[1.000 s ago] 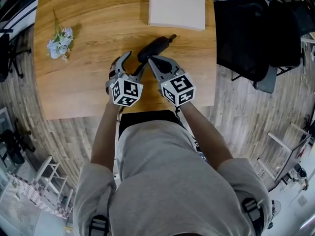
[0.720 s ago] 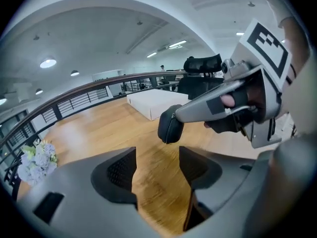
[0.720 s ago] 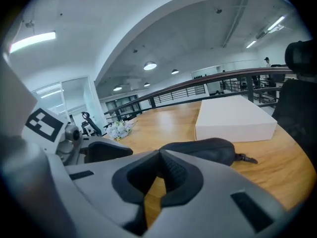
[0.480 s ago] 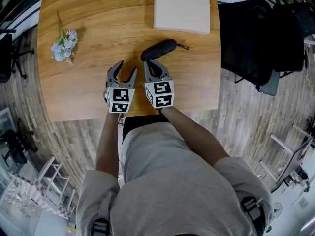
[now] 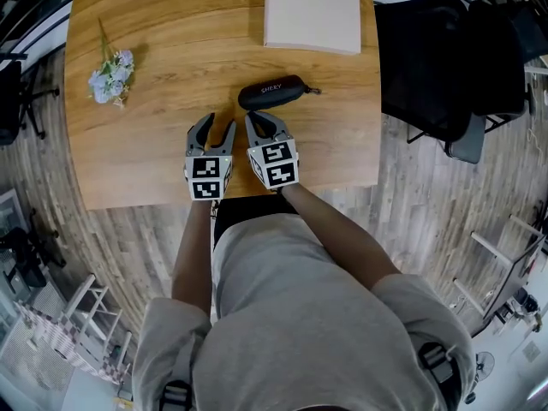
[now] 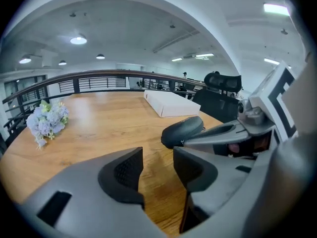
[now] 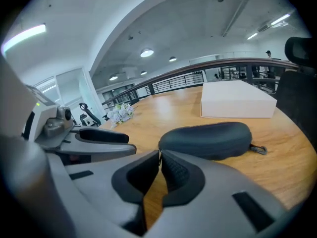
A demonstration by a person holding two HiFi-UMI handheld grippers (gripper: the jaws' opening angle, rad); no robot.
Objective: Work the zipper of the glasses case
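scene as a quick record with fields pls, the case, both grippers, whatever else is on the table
glasses case: dark, looks zipped closed, lying flat on the wooden table
left gripper: fingers apart and just been closing, only bare table between them, not touching the case
right gripper: shut, tips right at the case's near end; whether they pinch anything can't be told
white box: far edge of the table, beyond the case
flowers: small pale bunch at the table's left side in the head view
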